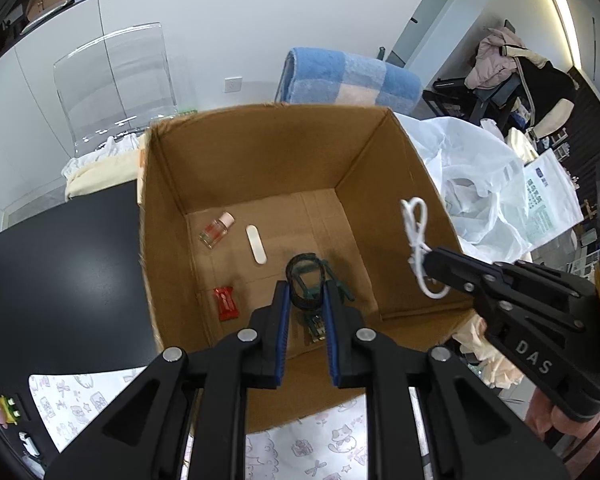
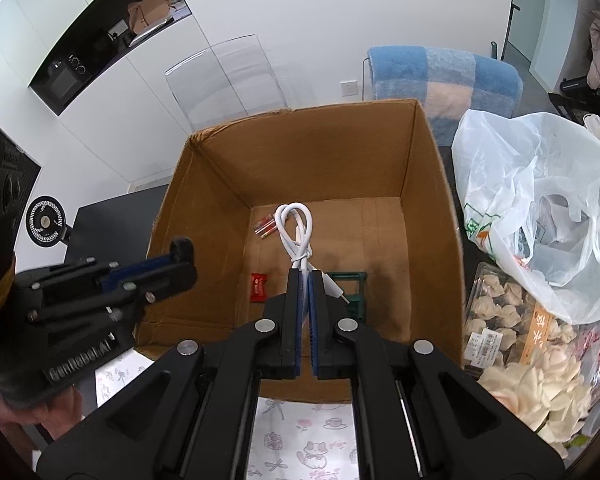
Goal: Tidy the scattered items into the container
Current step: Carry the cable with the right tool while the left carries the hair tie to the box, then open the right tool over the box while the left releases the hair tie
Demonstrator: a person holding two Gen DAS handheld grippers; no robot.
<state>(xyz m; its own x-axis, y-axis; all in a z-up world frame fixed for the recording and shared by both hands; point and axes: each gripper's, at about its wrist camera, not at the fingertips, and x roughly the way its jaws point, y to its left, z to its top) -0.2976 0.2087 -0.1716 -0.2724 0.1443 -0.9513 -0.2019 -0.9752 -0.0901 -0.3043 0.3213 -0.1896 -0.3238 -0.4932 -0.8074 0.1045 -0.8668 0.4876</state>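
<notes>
Pinching coiled white cable, right gripper hangs over brown cardboard box; left gripper gapes empty; loose loops may snag a finger on release.

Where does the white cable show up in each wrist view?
Left wrist view: white cable at right, pinched by the right gripper over the cardboard box.
Right wrist view: centre, looped above the shut jaws.
Shared landmark: the red packet.
</notes>
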